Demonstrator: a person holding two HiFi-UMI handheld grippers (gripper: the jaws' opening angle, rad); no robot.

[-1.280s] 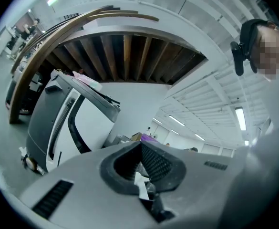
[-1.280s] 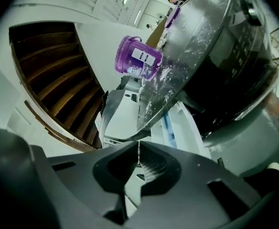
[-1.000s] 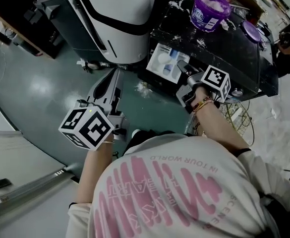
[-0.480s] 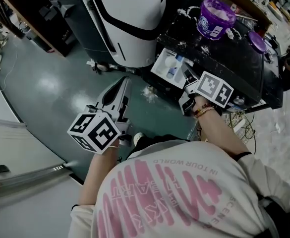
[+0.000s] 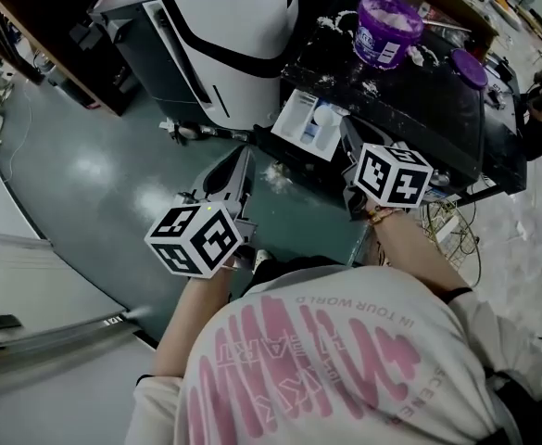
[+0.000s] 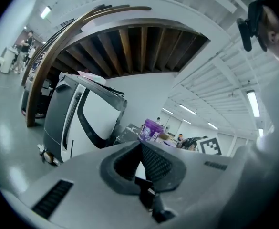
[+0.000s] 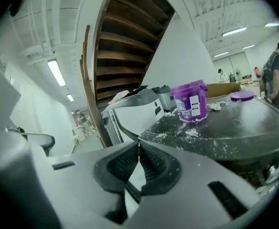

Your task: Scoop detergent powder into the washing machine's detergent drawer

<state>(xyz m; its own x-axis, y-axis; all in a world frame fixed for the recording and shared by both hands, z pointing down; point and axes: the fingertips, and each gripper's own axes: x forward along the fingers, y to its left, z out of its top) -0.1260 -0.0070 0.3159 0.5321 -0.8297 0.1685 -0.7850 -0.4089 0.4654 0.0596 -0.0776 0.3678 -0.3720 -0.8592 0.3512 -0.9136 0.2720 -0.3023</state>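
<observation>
The detergent drawer [image 5: 304, 123] is sticking out of the black washing machine [image 5: 419, 109], with its long axis running straight out from the front and its compartments facing up. Only the head view is showing it. The right gripper view is showing the open purple tub [image 7: 191, 100] and its lid [image 7: 242, 96] apart on the powdery top. The right tool [image 5: 349, 140] is hovering just beside the drawer and the left tool [image 5: 242, 160] over the floor [image 5: 94, 170]. Both are pressed together, empty.

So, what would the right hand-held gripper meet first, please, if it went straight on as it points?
Most likely the near edge of the washing machine's black top, just beyond the shut right hand-held gripper and beside the open detergent drawer; depth is unclear.
</observation>
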